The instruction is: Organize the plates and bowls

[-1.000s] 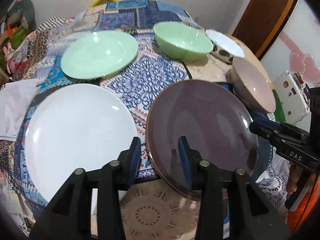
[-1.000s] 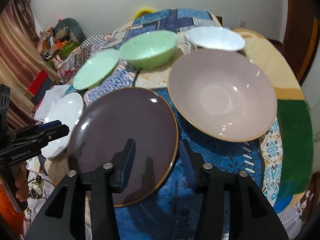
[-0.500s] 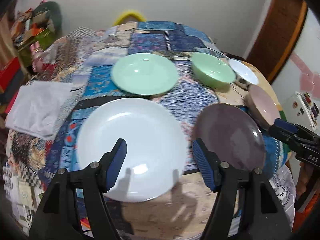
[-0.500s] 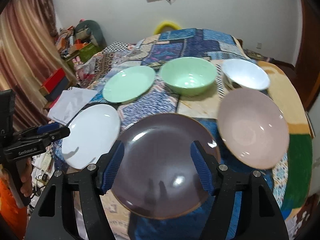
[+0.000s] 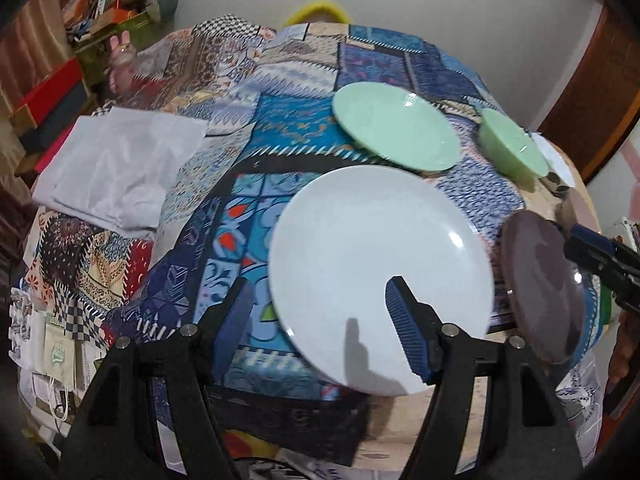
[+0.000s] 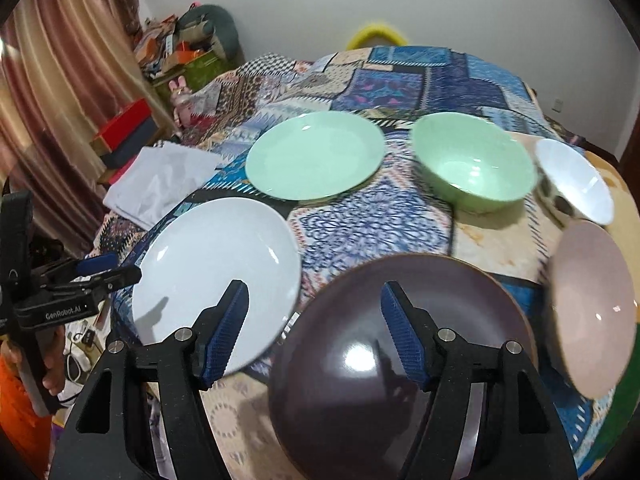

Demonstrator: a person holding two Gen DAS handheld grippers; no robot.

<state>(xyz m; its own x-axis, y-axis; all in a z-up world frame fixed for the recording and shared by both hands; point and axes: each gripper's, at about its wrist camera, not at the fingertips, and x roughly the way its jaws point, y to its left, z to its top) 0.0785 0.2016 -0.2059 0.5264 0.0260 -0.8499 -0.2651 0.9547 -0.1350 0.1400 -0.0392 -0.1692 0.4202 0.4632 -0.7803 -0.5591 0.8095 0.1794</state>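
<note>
On the patchwork-covered table lie a white plate (image 5: 380, 272) (image 6: 216, 280), a dark purple plate (image 6: 400, 360) (image 5: 540, 292), a green plate (image 6: 316, 156) (image 5: 396, 132), a green bowl (image 6: 476, 164), a white bowl (image 6: 576, 180) and a pink bowl (image 6: 592, 312). My left gripper (image 5: 320, 292) (image 6: 108, 270) hovers open over the white plate's near left edge, one finger over the cloth and one over the plate. My right gripper (image 6: 314, 292) (image 5: 600, 256) is open above the gap between the white and dark plates. Neither holds anything.
A folded white cloth (image 5: 116, 168) lies on the table's left side. Red and dark boxes (image 6: 128, 128) and clutter stand beyond the left edge near a curtain. A yellow chair back (image 6: 376, 36) shows behind the table, and a wooden door (image 5: 592, 92) at right.
Both grippers have opened wider and swung left: the left from the dark plate to the white plate, the right from the dark plate's right rim to its left rim. No dish has moved.
</note>
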